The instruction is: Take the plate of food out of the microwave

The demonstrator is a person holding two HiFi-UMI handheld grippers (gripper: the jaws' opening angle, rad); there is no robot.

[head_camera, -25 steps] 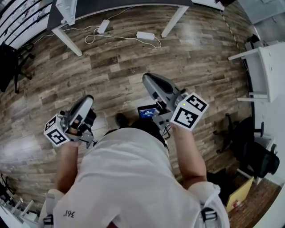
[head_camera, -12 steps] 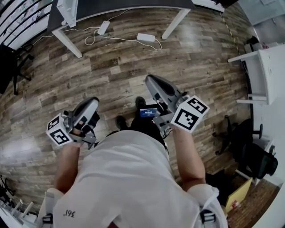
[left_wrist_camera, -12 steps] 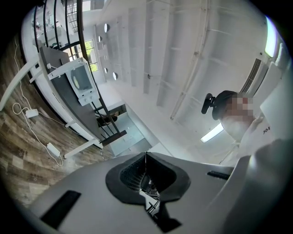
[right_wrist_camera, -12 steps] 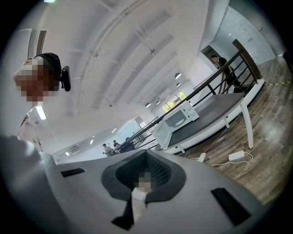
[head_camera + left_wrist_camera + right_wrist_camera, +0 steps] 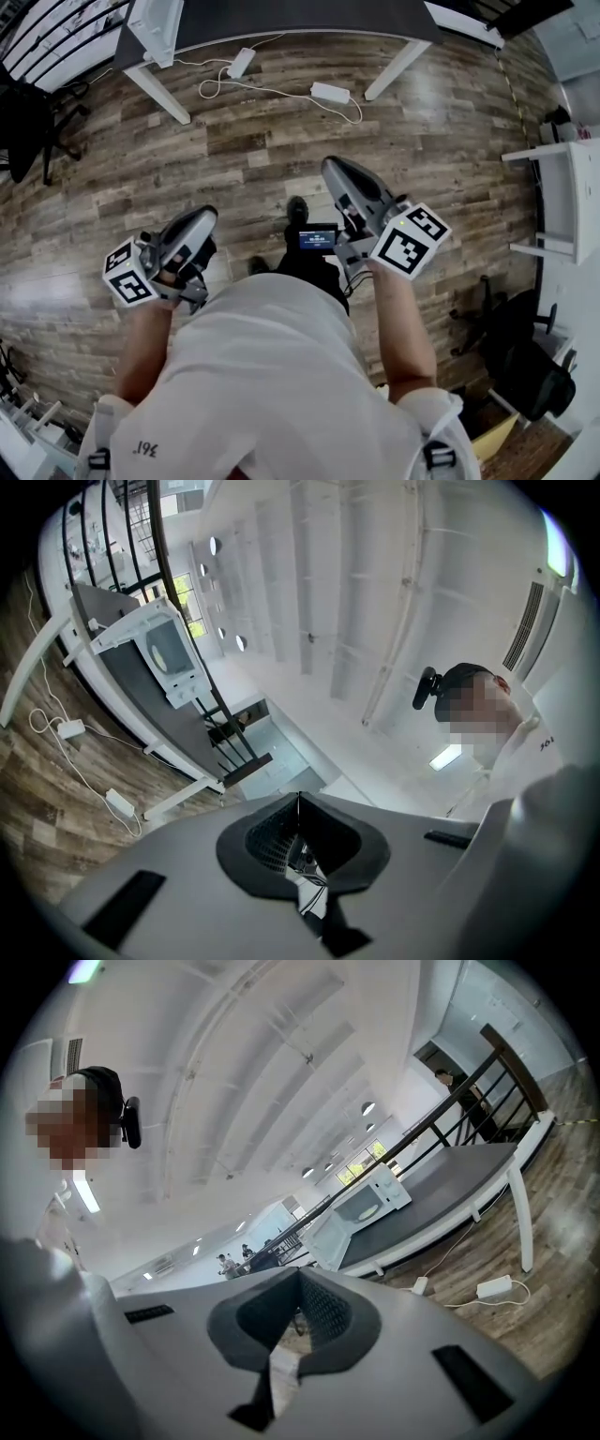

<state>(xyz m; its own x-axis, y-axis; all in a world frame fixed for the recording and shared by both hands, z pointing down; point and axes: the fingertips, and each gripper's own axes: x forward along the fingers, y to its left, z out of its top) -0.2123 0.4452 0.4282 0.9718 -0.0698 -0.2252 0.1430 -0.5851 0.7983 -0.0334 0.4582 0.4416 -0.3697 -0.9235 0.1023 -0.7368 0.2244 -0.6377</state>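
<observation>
A white microwave (image 5: 155,23) stands with its door swung open on a dark table (image 5: 281,17) at the top of the head view. It also shows far off in the left gripper view (image 5: 167,656) and the right gripper view (image 5: 373,1199). A pale round shape shows inside it; I cannot tell whether it is the plate. My left gripper (image 5: 208,214) and right gripper (image 5: 328,164) are held out over the wooden floor, well short of the table. Both are shut and hold nothing, the jaws meeting in the left gripper view (image 5: 299,797) and the right gripper view (image 5: 300,1271).
Two power adapters (image 5: 330,92) (image 5: 241,62) with cables lie on the floor under the table. White table legs (image 5: 157,94) (image 5: 398,70) slant outward. A white desk (image 5: 562,187) and an office chair (image 5: 525,347) stand at the right, a black chair (image 5: 28,122) at the left. A black railing (image 5: 159,546) runs behind the table.
The table, the microwave and the adapters have slid down the head view, nearer to me. Both grippers have travelled forward over the floor and stay shut.
</observation>
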